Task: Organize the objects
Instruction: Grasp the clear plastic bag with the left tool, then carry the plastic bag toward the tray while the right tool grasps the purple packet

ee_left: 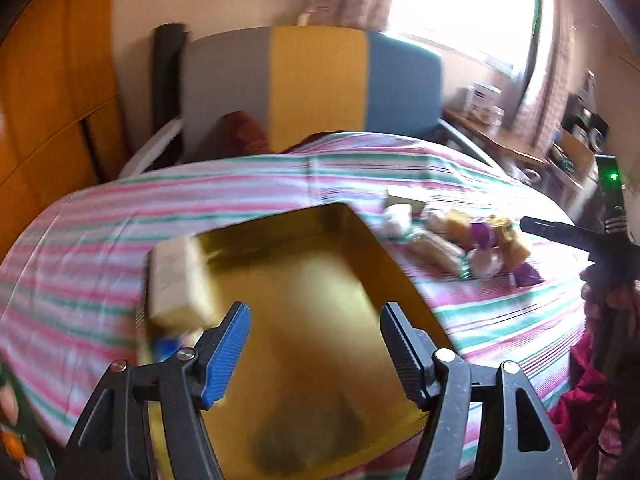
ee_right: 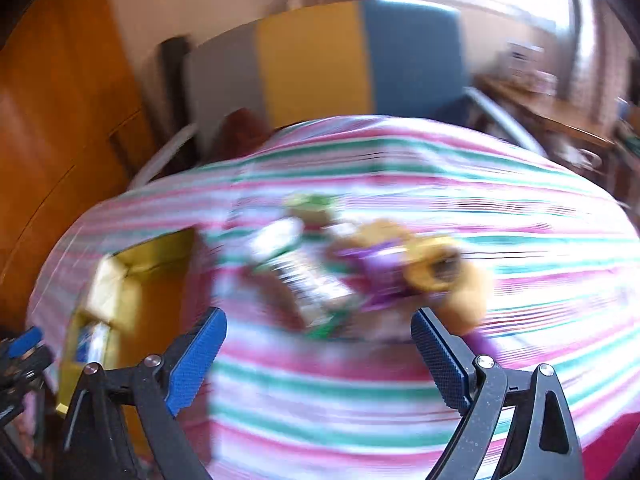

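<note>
A gold open box (ee_left: pixel 320 320) lies on the striped bed; it also shows at the left of the right wrist view (ee_right: pixel 136 280). A pale wrapped packet (ee_left: pixel 180 284) sits at the box's left edge, blurred. My left gripper (ee_left: pixel 316 348) is open and empty above the box. A heap of wrapped snacks (ee_left: pixel 460 240) lies to the right of the box. In the blurred right wrist view the snacks (ee_right: pixel 360 272) lie just ahead of my right gripper (ee_right: pixel 320 356), which is open and empty. The right gripper's finger (ee_left: pixel 560 232) shows at the right edge of the left wrist view.
The striped bedspread (ee_left: pixel 240 192) covers the bed. A grey, yellow and blue headboard (ee_left: pixel 316 84) stands behind. A wooden wardrobe (ee_left: pixel 48 100) is at left. A cluttered desk (ee_left: pixel 520 140) and a bright window are at right.
</note>
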The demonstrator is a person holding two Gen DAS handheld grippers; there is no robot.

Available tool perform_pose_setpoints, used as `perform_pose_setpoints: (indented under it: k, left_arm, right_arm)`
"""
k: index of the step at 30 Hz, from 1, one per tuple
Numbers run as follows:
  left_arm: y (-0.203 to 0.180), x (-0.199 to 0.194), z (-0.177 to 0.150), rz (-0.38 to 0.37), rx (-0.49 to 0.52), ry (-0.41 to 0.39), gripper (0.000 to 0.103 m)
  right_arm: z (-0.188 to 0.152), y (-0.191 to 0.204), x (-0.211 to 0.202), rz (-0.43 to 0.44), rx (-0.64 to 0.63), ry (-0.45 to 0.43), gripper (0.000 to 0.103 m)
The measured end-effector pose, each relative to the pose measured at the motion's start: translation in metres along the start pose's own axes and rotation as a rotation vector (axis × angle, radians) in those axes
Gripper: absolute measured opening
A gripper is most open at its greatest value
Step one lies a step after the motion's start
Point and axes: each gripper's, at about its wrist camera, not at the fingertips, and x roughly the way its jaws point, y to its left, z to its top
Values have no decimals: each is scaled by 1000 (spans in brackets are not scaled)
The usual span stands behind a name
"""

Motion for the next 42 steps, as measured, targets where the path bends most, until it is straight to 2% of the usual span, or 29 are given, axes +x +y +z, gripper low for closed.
perform_pose_setpoints:
  k: [5, 8, 10, 15, 21, 28, 29, 31, 32, 33, 35, 38, 42]
  left_arm:
    - [-47, 38, 39, -61, 112, 44, 71]
    - [-74, 68, 59, -54, 187, 80, 73]
    - [-89, 92, 70, -65, 226, 118, 73]
    - [-104, 150, 93, -86, 204, 225, 75]
    - [-118, 197, 116, -78, 187, 270, 75]
    - [-128, 244, 126, -56, 168, 346, 74]
    - [-128, 252, 125, -49, 162, 367, 70]
    - [-127, 265, 122, -43, 136, 408, 47]
    - [-128, 269, 119, -26, 145, 415, 36]
    - [-130, 268, 117, -6, 158, 398, 32]
    - [-132, 259, 114, -16, 165, 370, 28]
    - [-131, 233, 110, -44, 163, 300, 26]
    - [-127, 179, 98, -125, 145, 209, 26]
  right_arm:
    - [8, -77, 1, -120, 129, -74, 95]
    - [7, -113, 6, -134, 270, -50, 95]
    - [9, -126, 2, -88, 335, -68, 96]
    - [7, -132, 2, -30, 378, -47, 98]
    - [2, -125, 3, 15, 386, -18, 98]
    - [1, -129, 3, 53, 411, -16, 99]
    - [1, -130, 3, 56, 416, -15, 99]
    - [1, -131, 3, 63, 425, -16, 100]
    - [1, -132, 3, 60, 428, -18, 100]
    - [1, -133, 4, 54, 430, -19, 100]
    - [1, -137, 4, 44, 443, -21, 100]
    - [1, -143, 2, 29, 464, -39, 97]
    - [1, -151, 1, 30, 501, -49, 93]
